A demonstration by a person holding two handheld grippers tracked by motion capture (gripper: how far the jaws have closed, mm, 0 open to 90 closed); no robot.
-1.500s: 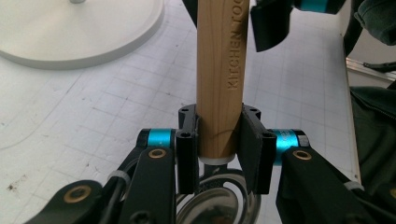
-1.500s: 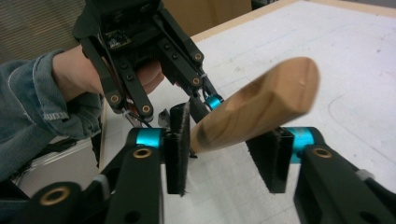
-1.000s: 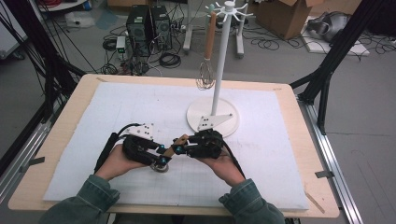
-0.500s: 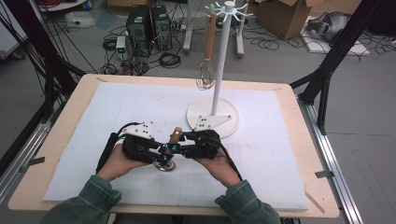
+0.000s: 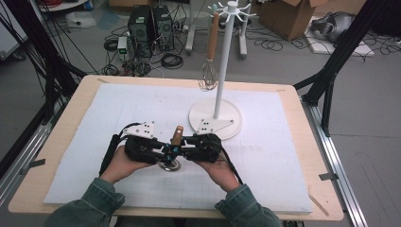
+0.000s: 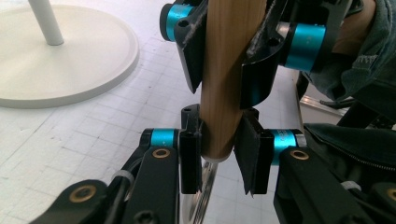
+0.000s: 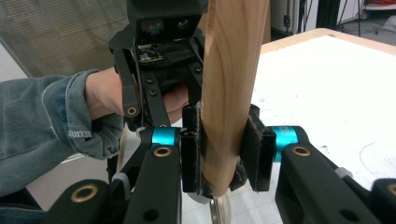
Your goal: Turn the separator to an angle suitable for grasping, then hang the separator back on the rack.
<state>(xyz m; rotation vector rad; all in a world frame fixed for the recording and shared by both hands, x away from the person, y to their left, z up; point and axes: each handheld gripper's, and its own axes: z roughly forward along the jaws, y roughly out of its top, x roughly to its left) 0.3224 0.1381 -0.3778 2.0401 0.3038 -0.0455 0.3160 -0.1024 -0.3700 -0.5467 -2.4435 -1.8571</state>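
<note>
A utensil with a wooden handle [image 5: 177, 135] and a round metal end [image 5: 169, 165] stands upright near the front of the white mat. My two grippers face each other and both hold the handle. The left gripper [image 5: 169, 151] [image 6: 219, 140] has its pads pressed on the handle's lower end, just above the metal part. The right gripper [image 5: 183, 144] [image 7: 223, 144] clamps the same handle; its jaws have just been closing on it. In the left gripper view the right gripper [image 6: 224, 56] grips a little higher up the handle.
A white stand [image 5: 222, 61] with a round base [image 5: 215, 120] rises behind the grippers, with a wooden-handled whisk [image 5: 208, 75] hanging from its top hooks. The white mat [image 5: 283, 142] lies on a wooden table [image 5: 312, 156]. Cables and computers sit on the floor beyond.
The wooden handle has tipped from a slant up to upright between the two grippers. Both hands stay close together at the same spot.
</note>
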